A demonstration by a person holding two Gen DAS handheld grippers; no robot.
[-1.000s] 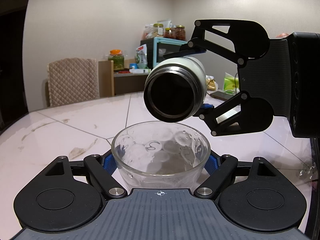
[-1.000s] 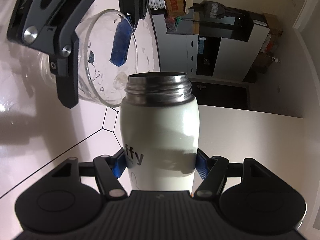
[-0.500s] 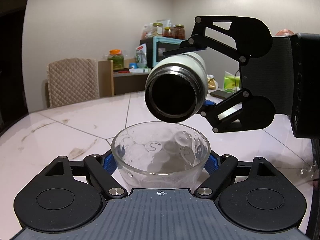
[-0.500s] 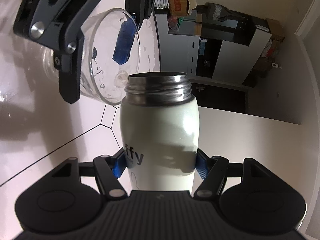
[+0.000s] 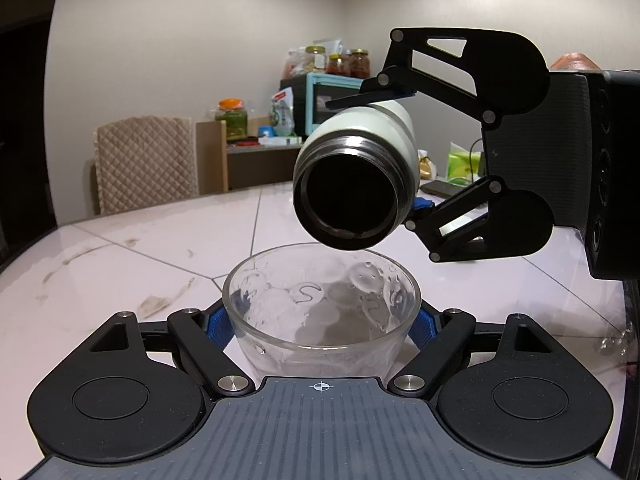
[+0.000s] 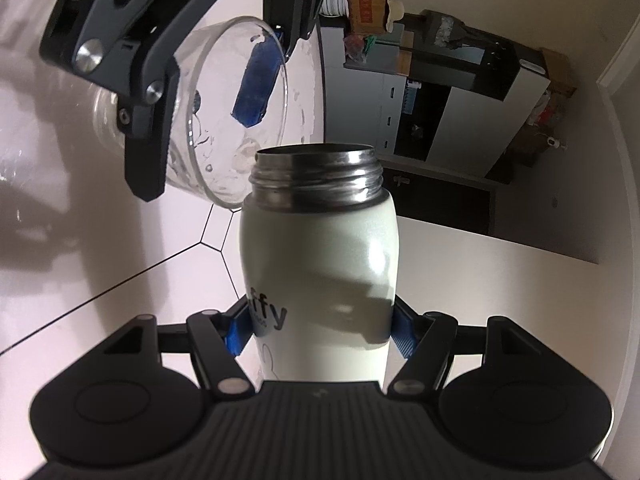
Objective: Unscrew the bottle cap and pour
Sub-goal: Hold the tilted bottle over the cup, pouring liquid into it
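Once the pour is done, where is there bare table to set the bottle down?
Bare tabletop lies left of the glass bowl, toward the chair. It is crowded right of the bowl: the right claw holding the bottle, then a phone and packets beyond.

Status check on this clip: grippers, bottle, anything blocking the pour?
Left gripper shut on glass bowl. Right gripper shut on bottle, uncapped, tipped mouth-down over bowl. No stream visible. Nothing between mouth and bowl.
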